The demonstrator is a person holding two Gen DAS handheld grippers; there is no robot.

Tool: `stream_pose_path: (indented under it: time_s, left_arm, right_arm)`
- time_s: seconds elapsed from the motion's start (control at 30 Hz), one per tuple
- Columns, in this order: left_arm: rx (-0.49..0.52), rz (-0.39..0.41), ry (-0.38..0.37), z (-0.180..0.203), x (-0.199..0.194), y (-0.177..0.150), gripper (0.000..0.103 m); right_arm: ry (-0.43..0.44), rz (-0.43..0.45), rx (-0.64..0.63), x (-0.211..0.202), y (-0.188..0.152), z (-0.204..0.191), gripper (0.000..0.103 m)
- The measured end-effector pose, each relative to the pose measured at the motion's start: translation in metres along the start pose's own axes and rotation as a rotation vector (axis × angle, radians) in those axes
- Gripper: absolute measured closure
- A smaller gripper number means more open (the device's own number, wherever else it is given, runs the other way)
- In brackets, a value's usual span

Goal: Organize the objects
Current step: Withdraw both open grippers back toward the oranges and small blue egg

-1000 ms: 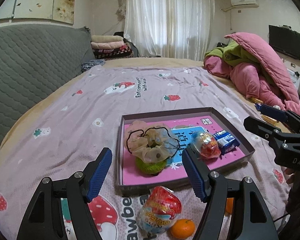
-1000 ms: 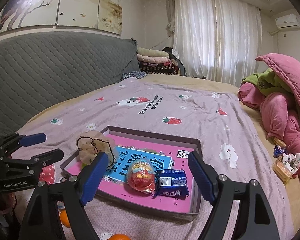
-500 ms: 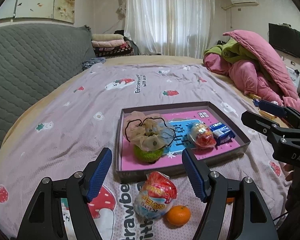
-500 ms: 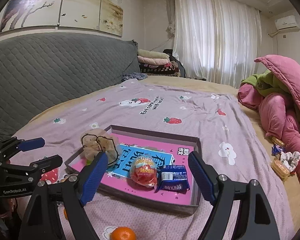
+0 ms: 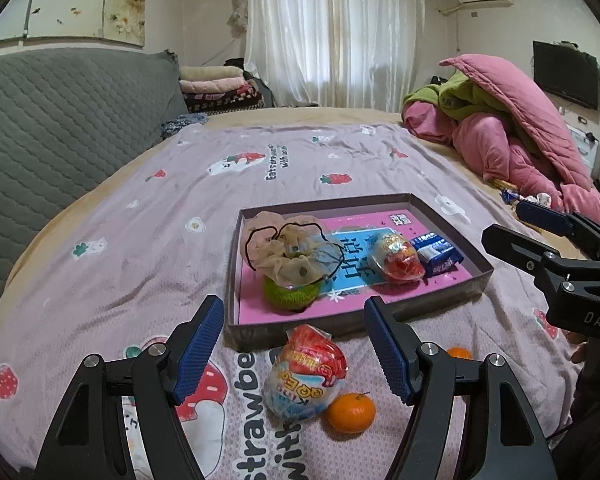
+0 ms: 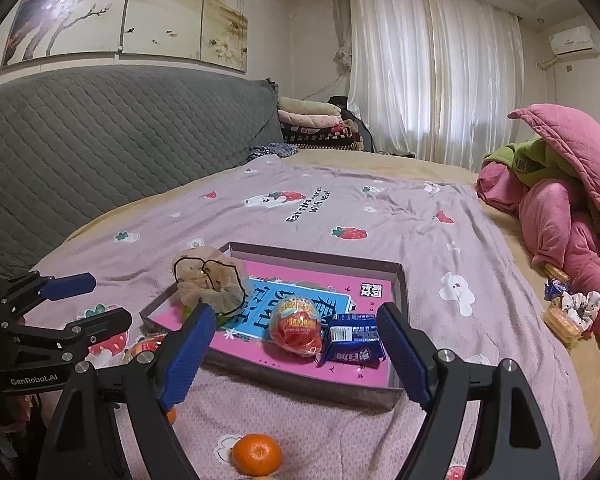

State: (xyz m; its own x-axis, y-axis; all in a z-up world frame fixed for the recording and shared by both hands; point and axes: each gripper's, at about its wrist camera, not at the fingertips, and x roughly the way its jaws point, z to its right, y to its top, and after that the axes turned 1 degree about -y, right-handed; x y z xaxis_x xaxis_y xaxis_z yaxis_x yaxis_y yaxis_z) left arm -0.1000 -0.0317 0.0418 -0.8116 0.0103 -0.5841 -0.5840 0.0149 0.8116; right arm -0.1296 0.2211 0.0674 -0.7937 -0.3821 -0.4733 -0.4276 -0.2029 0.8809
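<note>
A bedroom: a lilac strawberry-print bedspread [image 5: 140, 240] covers the bed, printed "strawbe…" near the camera. On it lies a shallow box [image 5: 452, 216] holding a beige scrunchie [image 5: 288, 248] on a green one, a foil-wrapped egg [image 5: 396, 256] and a blue snack packet [image 6: 354, 344] with Chinese lettering, all on a pink-and-blue sheet. The left gripper [image 5: 294, 350] hangs with jaws wide apart and empty; a second wrapped egg [image 5: 306, 376] lies between and just beyond its fingertips, a tangerine [image 5: 351, 413] touching it. The right gripper [image 6: 296, 350], also spread and empty, frames the box's near edge; another tangerine [image 6: 257, 454] lies below. Gripper bodies read "DAS" and "GenRobot.AI".
</note>
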Motion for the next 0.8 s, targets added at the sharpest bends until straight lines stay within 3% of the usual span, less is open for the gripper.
stream_pose_path:
  time_s: [0.8]
  left_arm:
    - [0.020, -0.094, -0.023, 0.014, -0.005, -0.043, 0.029]
  right_arm:
    - [-0.007, -0.032, 0.037, -0.022, -0.039, 0.003, 0.018]
